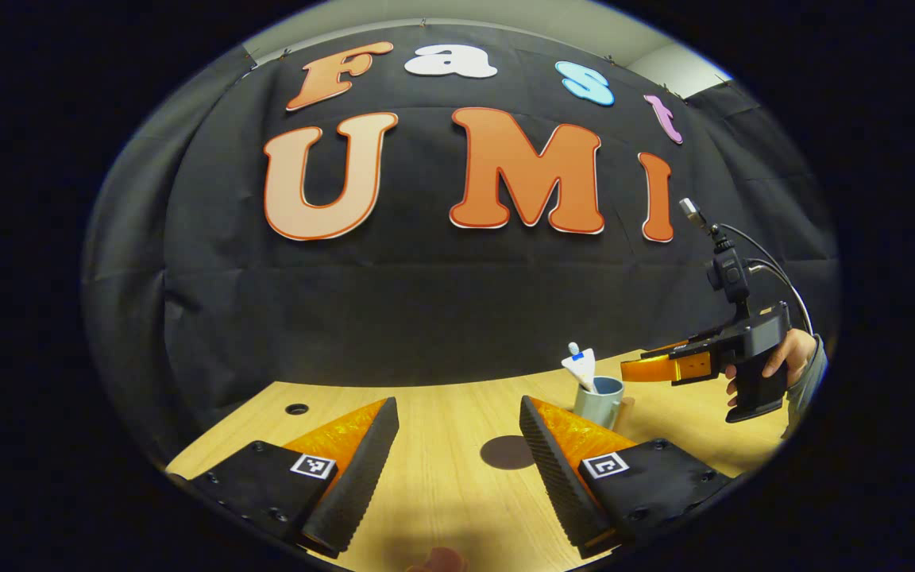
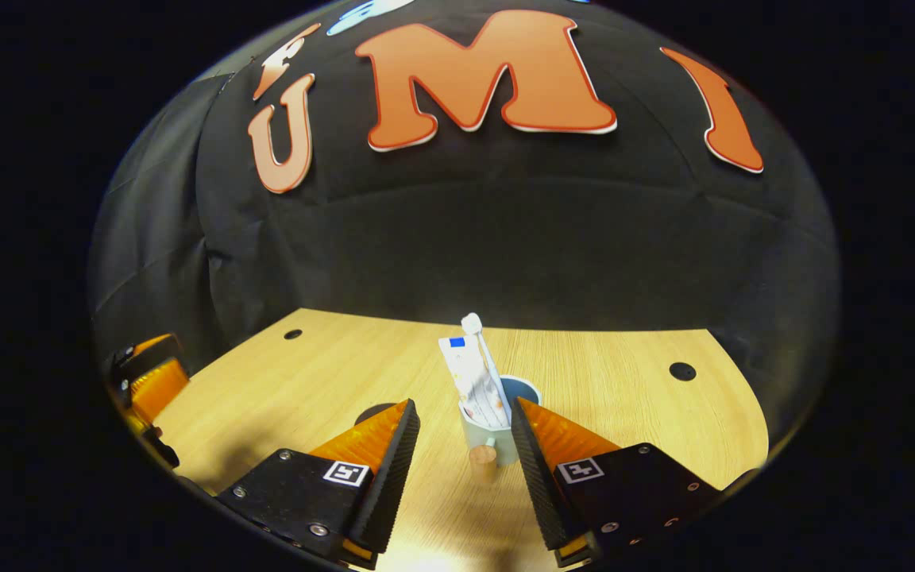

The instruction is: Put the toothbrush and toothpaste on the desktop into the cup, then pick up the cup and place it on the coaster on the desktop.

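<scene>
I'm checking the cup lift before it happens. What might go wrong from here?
The toothpaste and toothbrush stand tall and lean out of the cup, so a jolt may tip it. The right gripper has open jaws around the cup; an off-centre grip may knock it. The coaster is small, easy to miss.

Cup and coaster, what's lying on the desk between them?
Nothing: in the left gripper view, bare desktop separates the cup from the coaster.
</scene>
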The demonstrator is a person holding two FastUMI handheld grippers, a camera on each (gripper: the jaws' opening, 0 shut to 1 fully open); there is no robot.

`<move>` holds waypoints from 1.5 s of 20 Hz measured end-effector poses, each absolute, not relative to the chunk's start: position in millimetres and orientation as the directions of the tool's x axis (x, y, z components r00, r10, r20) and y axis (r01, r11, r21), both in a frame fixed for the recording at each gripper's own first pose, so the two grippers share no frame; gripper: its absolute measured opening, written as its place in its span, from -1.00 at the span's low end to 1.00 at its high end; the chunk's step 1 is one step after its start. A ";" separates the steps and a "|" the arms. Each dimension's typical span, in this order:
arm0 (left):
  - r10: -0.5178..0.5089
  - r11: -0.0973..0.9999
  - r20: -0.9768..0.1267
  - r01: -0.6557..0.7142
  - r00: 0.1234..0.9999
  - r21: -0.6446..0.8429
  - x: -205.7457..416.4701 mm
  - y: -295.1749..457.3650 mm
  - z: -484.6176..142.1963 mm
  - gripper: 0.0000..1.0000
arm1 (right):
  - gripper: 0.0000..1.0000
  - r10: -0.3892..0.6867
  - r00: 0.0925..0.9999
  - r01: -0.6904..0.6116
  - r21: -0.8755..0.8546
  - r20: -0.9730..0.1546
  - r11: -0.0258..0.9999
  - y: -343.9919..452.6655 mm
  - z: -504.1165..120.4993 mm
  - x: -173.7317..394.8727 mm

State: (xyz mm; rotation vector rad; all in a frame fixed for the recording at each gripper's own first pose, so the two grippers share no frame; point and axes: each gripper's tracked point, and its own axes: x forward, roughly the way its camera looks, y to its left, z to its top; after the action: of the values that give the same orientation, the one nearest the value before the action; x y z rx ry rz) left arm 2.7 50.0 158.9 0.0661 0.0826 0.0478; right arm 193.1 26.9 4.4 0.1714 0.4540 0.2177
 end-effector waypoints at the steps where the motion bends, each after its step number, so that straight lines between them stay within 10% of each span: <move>1: 0.058 0.997 -0.074 -0.053 0.996 0.062 -1.6 53.0 160.8 0.94 | 0.43 0.233 0.864 -0.157 0.200 -0.447 0.967 26.0 -3.8 196.8; 21: 0.117 0.988 -0.010 -0.115 0.993 0.104 -55.3 87.0 179.2 0.94 | 0.44 0.152 0.593 -0.149 0.078 -0.791 0.986 18.9 -83.1 218.6; 26: 0.116 0.986 -0.004 -0.115 0.993 0.123 -62.6 95.2 183.0 0.94 | 0.27 0.127 0.519 -0.143 0.061 -0.846 0.988 19.0 -98.5 218.7; 30: 0.126 0.988 -0.018 -0.124 0.992 0.087 -62.8 101.1 172.5 0.94 | -0.41 0.134 0.520 -0.120 0.083 -0.844 0.989 11.9 -96.3 216.1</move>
State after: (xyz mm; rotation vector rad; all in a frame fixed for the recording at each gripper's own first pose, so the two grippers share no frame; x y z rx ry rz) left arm -62.8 101.1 172.5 0.0861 0.0232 0.1254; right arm 216.1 11.9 -96.3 0.0151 1.0126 0.1523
